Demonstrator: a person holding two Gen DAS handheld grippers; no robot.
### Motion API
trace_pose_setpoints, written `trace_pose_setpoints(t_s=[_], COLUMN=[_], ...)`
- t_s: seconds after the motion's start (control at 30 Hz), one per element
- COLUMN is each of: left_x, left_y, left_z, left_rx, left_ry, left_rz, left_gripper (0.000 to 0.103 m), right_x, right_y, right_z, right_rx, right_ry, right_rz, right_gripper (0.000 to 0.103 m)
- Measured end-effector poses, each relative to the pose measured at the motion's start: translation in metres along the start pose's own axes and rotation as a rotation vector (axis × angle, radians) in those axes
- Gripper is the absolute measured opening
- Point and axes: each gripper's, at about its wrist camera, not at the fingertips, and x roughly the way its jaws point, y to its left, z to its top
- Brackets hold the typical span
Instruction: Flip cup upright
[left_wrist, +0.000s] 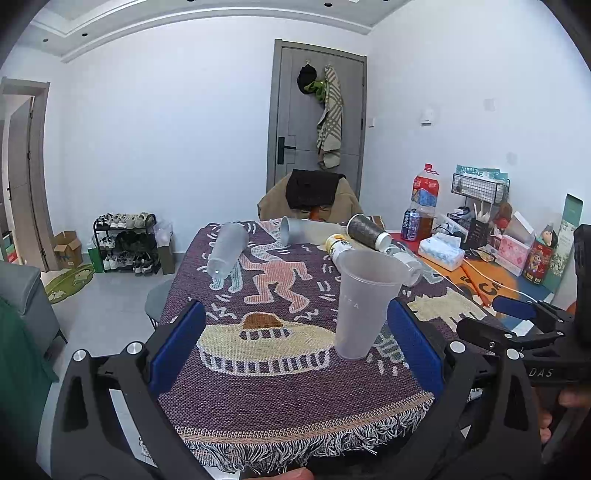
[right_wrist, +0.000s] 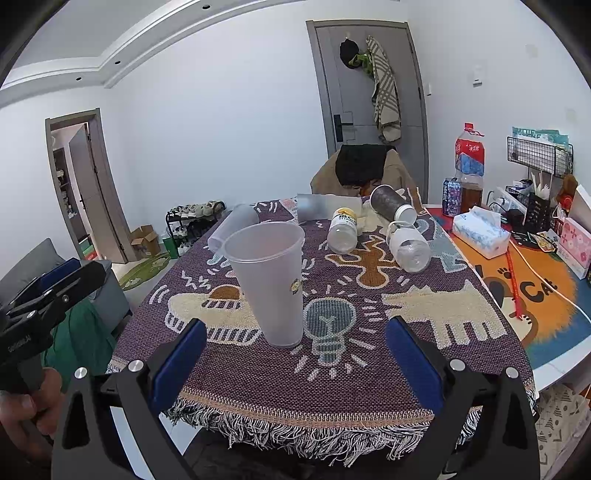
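On the counter (right_wrist: 554, 354), purple woven figure-pattern cloth (right_wrist: 332, 373) is landmark. Tall frosted translucent plastic cup (right_wrist: 269, 284) stands upright near cloth's front edge; two more frosted cups (left_wrist: 226, 249) lie tipped at its far end. Left tongs (left_wrist: 295, 347) and right tongs (right_wrist: 295, 365) both gape wide, empty. Cup looks light, thin-walled, slippery: grip mid-wall gently.
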Motion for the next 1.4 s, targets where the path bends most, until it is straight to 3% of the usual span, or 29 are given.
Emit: trace_pose_setpoints(t_s=[1.07, 1.4], left_x=[0.000, 0.003], left_y=[-0.008, -0.003], left_z=[-0.001, -0.007], left_rx=[0.018, -0.020], left_ry=[-0.020, -0.034], left_rz=[-0.020, -0.020], left_gripper=[0.098, 0.098], right_x=[-0.003, 0.003], right_y=[0.000, -0.001], right_z=[-0.001, -0.005], right_rx=[-0.001, -0.009], right_ry=[-0.021, -0.016], right_rz=[-0.012, -0.018], right_gripper=[0.096, 0.096])
